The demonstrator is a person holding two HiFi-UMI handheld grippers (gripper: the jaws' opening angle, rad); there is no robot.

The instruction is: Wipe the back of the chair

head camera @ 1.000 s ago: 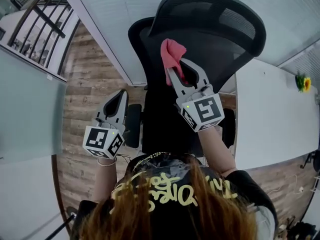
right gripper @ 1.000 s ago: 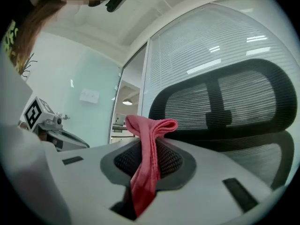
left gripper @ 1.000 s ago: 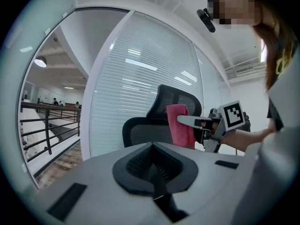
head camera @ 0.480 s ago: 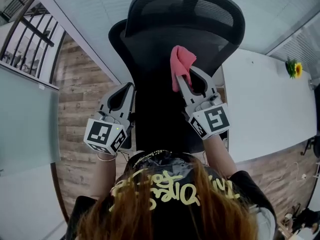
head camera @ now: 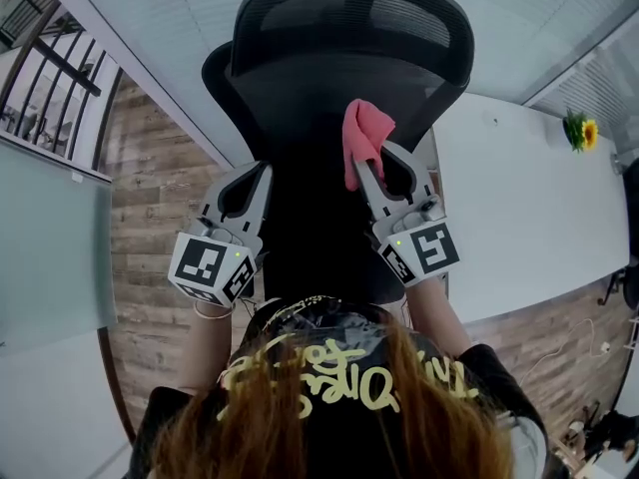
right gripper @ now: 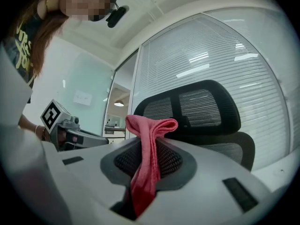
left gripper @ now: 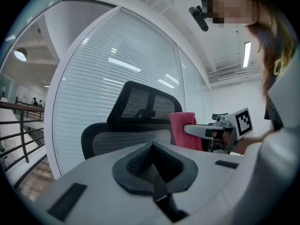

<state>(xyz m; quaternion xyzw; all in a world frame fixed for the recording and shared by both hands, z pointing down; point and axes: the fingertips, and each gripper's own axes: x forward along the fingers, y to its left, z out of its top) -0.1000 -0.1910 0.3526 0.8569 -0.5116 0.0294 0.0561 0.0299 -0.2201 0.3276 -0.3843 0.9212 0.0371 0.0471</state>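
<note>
A black mesh office chair (head camera: 329,78) stands in front of me with its back towards me; it also shows in the left gripper view as the chair (left gripper: 136,121) and in the right gripper view as the chair (right gripper: 206,111). My right gripper (head camera: 371,164) is shut on a pink cloth (head camera: 364,138), held up against the chair's back below the headrest. The cloth (right gripper: 147,158) hangs folded between the jaws. My left gripper (head camera: 252,173) is shut with nothing in it, at the left edge of the chair's back. From the left gripper view the cloth (left gripper: 183,130) is seen to the right.
A white table (head camera: 519,208) runs along the right of the chair, with a small yellow flower (head camera: 584,133) at its far end. White blinds (head camera: 200,28) cover the glass wall behind the chair. A railing (head camera: 50,58) and wooden floor (head camera: 160,188) lie to the left.
The right gripper with the cloth has moved down and right across the chair's back. The left gripper has come up closer to the chair's left edge.
</note>
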